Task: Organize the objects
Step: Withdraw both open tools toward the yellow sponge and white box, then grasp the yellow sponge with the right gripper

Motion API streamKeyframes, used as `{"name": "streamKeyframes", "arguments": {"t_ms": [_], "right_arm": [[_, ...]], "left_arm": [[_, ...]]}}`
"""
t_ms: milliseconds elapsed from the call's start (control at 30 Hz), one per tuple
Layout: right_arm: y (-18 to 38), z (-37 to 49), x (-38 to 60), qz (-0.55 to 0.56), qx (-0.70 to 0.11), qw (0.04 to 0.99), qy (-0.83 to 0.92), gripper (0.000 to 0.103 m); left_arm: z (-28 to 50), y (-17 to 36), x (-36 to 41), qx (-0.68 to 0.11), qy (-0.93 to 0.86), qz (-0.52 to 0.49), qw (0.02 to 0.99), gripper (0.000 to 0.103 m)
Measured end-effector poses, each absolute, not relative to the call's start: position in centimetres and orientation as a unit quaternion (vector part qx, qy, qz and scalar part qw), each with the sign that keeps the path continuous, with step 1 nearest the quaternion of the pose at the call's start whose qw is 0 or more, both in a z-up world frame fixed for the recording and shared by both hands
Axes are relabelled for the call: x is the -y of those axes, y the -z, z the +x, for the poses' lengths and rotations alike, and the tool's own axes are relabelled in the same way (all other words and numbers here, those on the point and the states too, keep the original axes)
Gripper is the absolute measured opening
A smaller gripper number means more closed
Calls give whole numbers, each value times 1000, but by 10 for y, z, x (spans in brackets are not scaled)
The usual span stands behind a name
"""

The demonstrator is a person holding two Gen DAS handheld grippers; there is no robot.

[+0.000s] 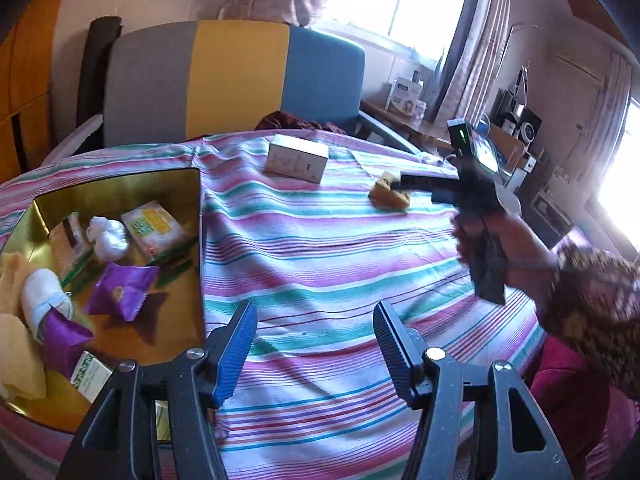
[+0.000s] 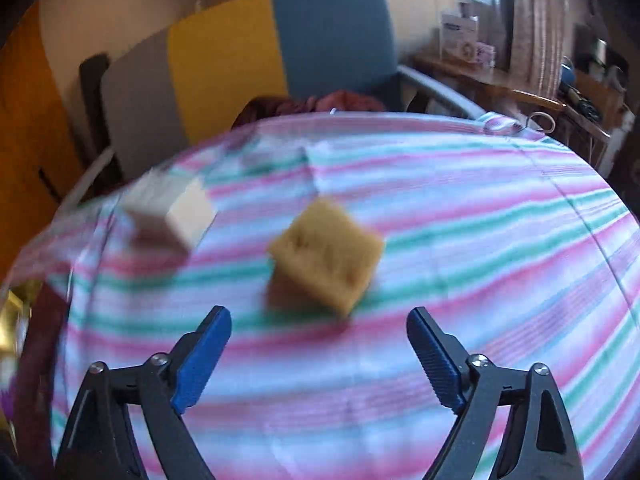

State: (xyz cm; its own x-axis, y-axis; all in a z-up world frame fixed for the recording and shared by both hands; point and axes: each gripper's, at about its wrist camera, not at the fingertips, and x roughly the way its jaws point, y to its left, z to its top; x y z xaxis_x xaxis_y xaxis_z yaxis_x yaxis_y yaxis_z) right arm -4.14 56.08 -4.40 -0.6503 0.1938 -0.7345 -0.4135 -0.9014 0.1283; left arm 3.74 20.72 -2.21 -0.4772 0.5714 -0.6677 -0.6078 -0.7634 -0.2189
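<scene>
A yellow sponge (image 2: 326,258) lies on the striped cloth just ahead of my right gripper (image 2: 319,320), which is open with nothing between its fingers. In the left wrist view the same sponge (image 1: 390,196) shows at the far right with the right gripper's tip right by it. A white box (image 1: 297,157) (image 2: 170,216) sits further back. My left gripper (image 1: 315,314) is open and empty over the cloth, beside a gold tin (image 1: 192,184) holding purple packets (image 1: 120,290), a white bundle (image 1: 106,236) and a yellow-labelled packet (image 1: 152,228).
The striped cloth (image 1: 340,260) covers the table. Behind it stands a chair (image 1: 236,76) with a grey, yellow and blue back and dark red cloth on its seat. A sleeve and hand (image 1: 560,272) hold the right gripper. Shelves and clutter line the right wall.
</scene>
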Motion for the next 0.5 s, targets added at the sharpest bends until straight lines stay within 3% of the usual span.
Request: {"name": "streamKeyframes", "arguments": {"t_ms": [333, 500], "right_arm": [[60, -88, -568, -377, -130, 185, -898, 91], [72, -84, -569, -372, -108, 196, -901, 75]], "left_arm": [[33, 23, -216, -29, -853, -394, 340, 61], [27, 24, -224, -23, -849, -401, 345, 61]]}}
